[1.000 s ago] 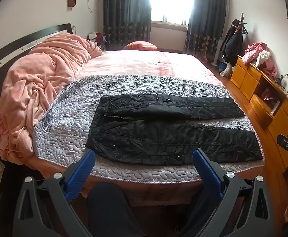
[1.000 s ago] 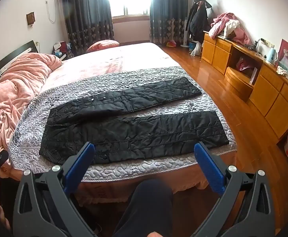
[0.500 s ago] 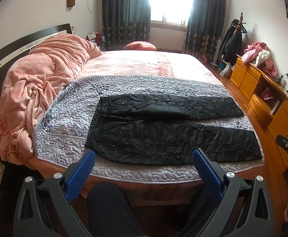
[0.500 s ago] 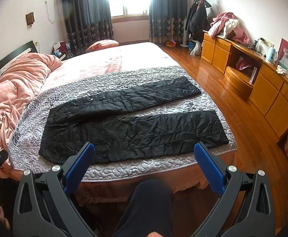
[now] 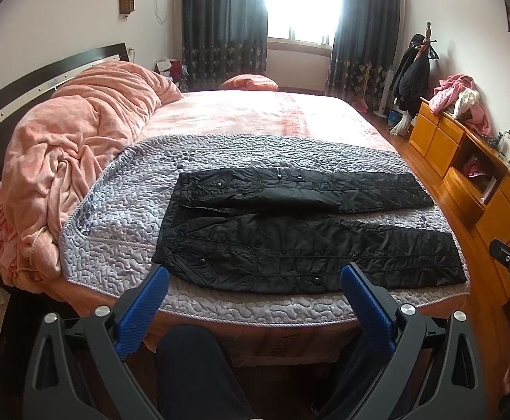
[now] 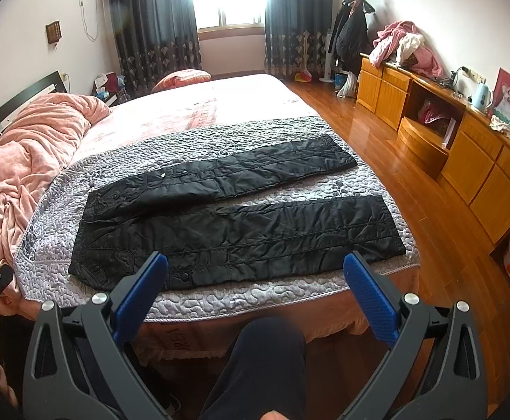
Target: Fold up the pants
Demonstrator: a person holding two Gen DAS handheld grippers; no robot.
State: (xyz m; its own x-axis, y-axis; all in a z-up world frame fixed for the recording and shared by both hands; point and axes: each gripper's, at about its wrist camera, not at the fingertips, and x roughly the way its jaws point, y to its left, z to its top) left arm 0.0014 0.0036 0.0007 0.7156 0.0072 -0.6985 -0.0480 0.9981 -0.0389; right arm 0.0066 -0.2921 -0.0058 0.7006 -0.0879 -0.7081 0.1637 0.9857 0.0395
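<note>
Nearest the cameras, the left hand-held gripper [image 5: 255, 287] and the right hand-held gripper [image 6: 256, 273] are hovering short of the bed's near edge, each with its blue fingers [image 5: 142, 309] spread wide apart and gripping nothing. Just beyond them, the black pants [image 6: 233, 231] are lying flat on the grey quilted cover [image 5: 121, 217], waistband to the left, legs splayed rightward. Farther left, a pink blanket [image 5: 65, 154] is lying bunched against the headboard.
</note>
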